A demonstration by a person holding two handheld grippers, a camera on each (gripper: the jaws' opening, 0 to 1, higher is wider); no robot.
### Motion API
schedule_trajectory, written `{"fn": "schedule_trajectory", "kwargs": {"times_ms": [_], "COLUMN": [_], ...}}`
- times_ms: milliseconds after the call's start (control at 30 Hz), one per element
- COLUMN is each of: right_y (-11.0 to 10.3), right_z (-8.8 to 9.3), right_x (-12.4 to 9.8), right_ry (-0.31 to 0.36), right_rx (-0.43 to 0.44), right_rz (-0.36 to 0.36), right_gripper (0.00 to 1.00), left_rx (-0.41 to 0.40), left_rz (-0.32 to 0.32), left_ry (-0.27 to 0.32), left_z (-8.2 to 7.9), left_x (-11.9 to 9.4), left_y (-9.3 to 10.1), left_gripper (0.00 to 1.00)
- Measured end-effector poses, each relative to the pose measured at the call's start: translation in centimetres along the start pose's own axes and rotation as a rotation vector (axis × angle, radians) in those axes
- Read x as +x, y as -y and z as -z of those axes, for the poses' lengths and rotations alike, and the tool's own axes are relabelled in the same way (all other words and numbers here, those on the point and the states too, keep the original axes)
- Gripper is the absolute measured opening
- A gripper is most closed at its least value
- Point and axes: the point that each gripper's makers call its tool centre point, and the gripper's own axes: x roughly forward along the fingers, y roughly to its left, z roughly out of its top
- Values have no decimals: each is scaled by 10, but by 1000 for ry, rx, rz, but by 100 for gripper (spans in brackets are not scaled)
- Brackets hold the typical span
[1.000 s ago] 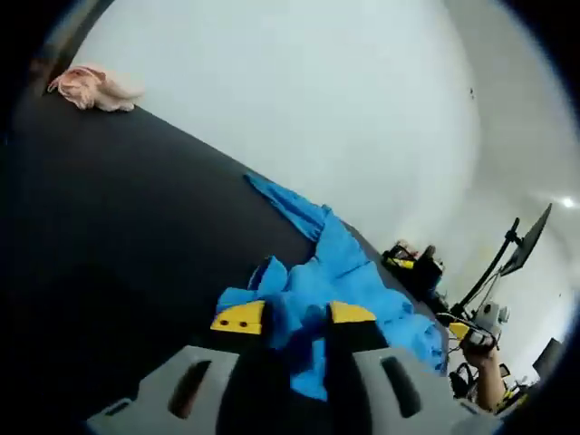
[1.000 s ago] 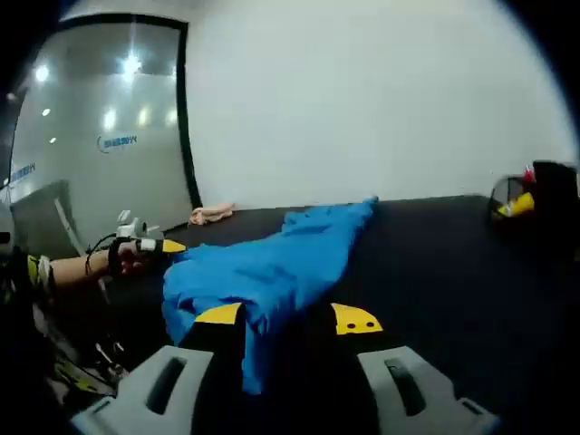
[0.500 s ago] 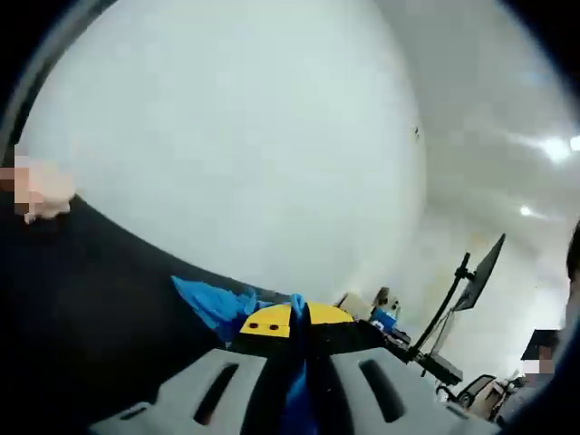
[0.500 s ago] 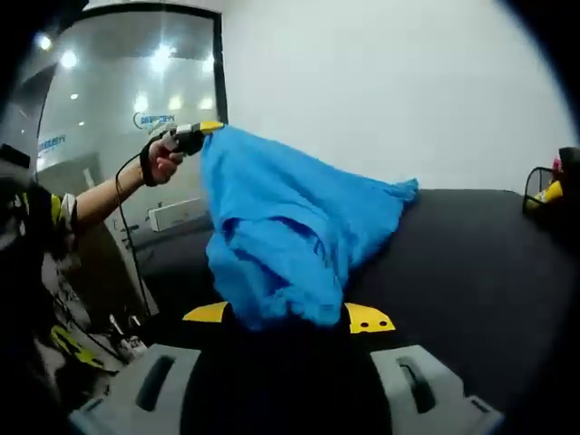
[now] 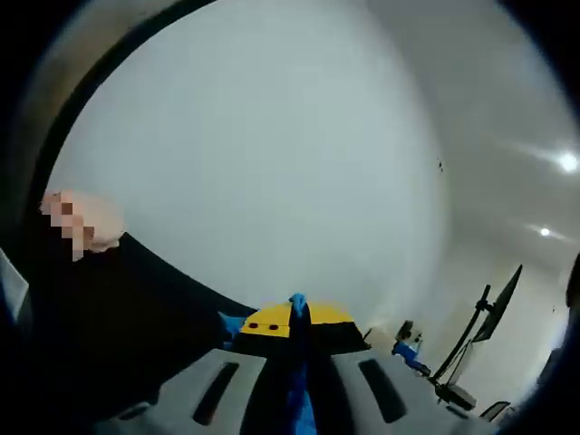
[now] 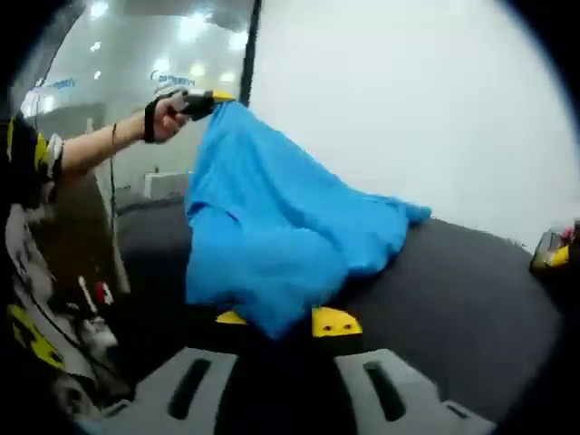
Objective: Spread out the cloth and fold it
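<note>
Matte black table (image 6: 471,290); both tongs pinch soft, draped blue cloth (image 6: 272,236).

Left gripper (image 5: 292,319): grey body, yellow-tipped black jaws; right gripper (image 6: 279,322): identical; person's hand (image 6: 161,116): black wrist strap.
</note>
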Motion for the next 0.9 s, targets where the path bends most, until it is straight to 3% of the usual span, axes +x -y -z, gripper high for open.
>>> {"fn": "schedule_trajectory", "kwargs": {"times_ms": [33, 67, 100, 133, 167, 200, 267, 300, 333, 400, 433, 500, 533, 600, 633, 700, 733, 767, 800, 833, 900], "right_y": [15, 43, 62, 95, 118, 147, 188, 204, 208, 204, 197, 182, 163, 144, 130, 121, 109, 106, 91, 80, 68], "right_z": [-1, -7, -14, -26, -40, -67, -110, -141, -183, -204, -201, -169, -143, -91, -52, 1, 31, 45, 59, 58, 37], "right_x": [-1, -5, -9, -16, -23, -32, -54, -71, -93, -108, -107, -104, -101, -102, -100, -96, -95, -95, -98, -100, -114], "right_ry": [12, 38, 51, 64, 96, 138, 155, 219, 344, 345, 335, 264, 248, 192, 107, 21, -42, -62, -72, -48, 70], "right_rx": [33, 84, 42, -12, -21, -135, -292, -347, -377, -447, -464, -420, -388, -326, -324, -215, -158, -127, -121, -84, 75], "right_rz": [24, 86, 129, 191, 249, 297, 413, 483, 508, 477, 437, 339, 244, 176, 111, 89, 34, 32, -34, -84, -166], "right_gripper": [3, 3, 3, 2, 2, 2, 2, 2, 2, 2, 2, 2, 2, 2, 2, 2, 2, 2, 3, 4, 14], "left_rx": [11, 54, 85, 116, 118, 110, 132, 141, 134, 134, 122, 91, 97, 102, 74, 48, 13, -15, -14, 23, 86], "left_rz": [-2, -3, -9, -3, 2, 4, 38, 46, 61, 61, 62, 52, 38, -2, -46, -143, -155, -171, -188, -238, -215], "left_ry": [16, 35, 28, 17, 20, 20, 53, 73, 101, 102, 91, 27, 4, -115, -204, -332, -363, -383, -411, -449, -349], "left_z": [-10, -19, -21, -23, -25, -26, -37, -42, -48, -47, -42, -17, -3, 58, 95, 161, 179, 193, 205, 217, 206], "left_x": [2, 5, 8, 12, 15, 17, 20, 19, 15, 6, -3, -20, -29, -58, -73, -98, -105, -110, -117, -128, -130], "left_y": [4, 9, 11, 18, 22, 26, 41, 45, 49, 46, 38, 26, 18, -9, -27, -60, -66, -71, -77, -86, -86], "left_gripper": [0, 0, 0, 0, 0, 0, 0, 0, 0, 0, 0, 0, 0, 0, 0, 0, 0, 0, 1, 1, 3]}}
